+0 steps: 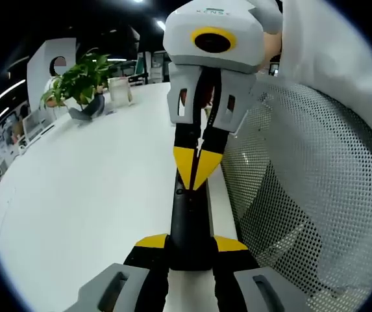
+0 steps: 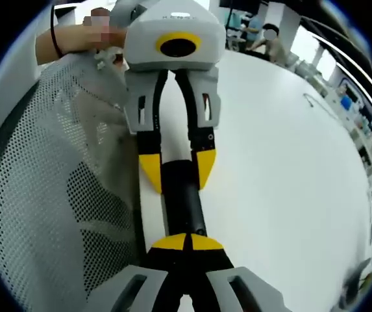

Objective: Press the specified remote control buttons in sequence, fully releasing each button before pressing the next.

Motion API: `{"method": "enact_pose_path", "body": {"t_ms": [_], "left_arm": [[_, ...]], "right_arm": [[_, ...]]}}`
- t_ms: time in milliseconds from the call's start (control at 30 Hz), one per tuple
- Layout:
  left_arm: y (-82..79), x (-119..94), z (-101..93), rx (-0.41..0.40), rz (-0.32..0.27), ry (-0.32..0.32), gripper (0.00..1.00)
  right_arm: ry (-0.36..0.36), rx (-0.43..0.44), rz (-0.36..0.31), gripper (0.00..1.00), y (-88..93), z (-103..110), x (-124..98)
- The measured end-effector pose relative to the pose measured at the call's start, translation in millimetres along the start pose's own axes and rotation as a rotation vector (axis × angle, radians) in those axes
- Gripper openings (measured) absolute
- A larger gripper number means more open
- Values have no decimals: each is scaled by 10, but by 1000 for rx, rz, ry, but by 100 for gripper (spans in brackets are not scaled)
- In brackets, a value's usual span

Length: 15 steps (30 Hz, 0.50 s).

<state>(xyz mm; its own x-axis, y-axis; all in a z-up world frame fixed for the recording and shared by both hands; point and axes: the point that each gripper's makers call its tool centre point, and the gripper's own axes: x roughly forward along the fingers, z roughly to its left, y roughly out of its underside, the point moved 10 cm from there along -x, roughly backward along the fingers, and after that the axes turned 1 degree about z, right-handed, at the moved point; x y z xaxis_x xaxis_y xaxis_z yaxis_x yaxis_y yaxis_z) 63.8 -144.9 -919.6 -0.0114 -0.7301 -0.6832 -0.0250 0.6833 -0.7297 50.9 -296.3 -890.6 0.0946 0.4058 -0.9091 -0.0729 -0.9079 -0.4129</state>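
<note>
A long black remote control (image 1: 191, 218) lies lengthwise between the yellow-tipped jaws of my left gripper (image 1: 191, 244), which is shut on its near end just above the white table (image 1: 95, 188). My right gripper (image 1: 195, 170) comes in from the top of the left gripper view, jaws shut together, tips resting on the remote's upper face. In the right gripper view, the right gripper (image 2: 187, 242) has its yellow tips closed and touching the remote (image 2: 184, 195). The left gripper (image 2: 177, 170) clasps the remote's far end from both sides. The buttons are hidden.
A grey mesh chair back (image 1: 302, 195) (image 2: 49, 182) stands close along the table edge beside both grippers. A potted plant (image 1: 78, 81) and a clear container (image 1: 119, 91) sit at the far end of the table. A person's hand (image 2: 75, 36) holds the left gripper.
</note>
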Motion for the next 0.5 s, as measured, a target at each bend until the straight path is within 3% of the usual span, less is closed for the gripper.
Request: {"method": "enact_pose_path", "body": {"t_ms": [333, 400, 500], "left_arm": [[-1, 1, 2, -6, 1, 1, 24], [-1, 2, -1, -5, 1, -1, 24], [-2, 1, -4, -3, 1, -1, 24]], "right_arm": [[51, -141, 61, 0, -65, 39, 30], [45, -100, 50, 0, -54, 17, 21], [-3, 115, -28, 0, 7, -37, 6]]}}
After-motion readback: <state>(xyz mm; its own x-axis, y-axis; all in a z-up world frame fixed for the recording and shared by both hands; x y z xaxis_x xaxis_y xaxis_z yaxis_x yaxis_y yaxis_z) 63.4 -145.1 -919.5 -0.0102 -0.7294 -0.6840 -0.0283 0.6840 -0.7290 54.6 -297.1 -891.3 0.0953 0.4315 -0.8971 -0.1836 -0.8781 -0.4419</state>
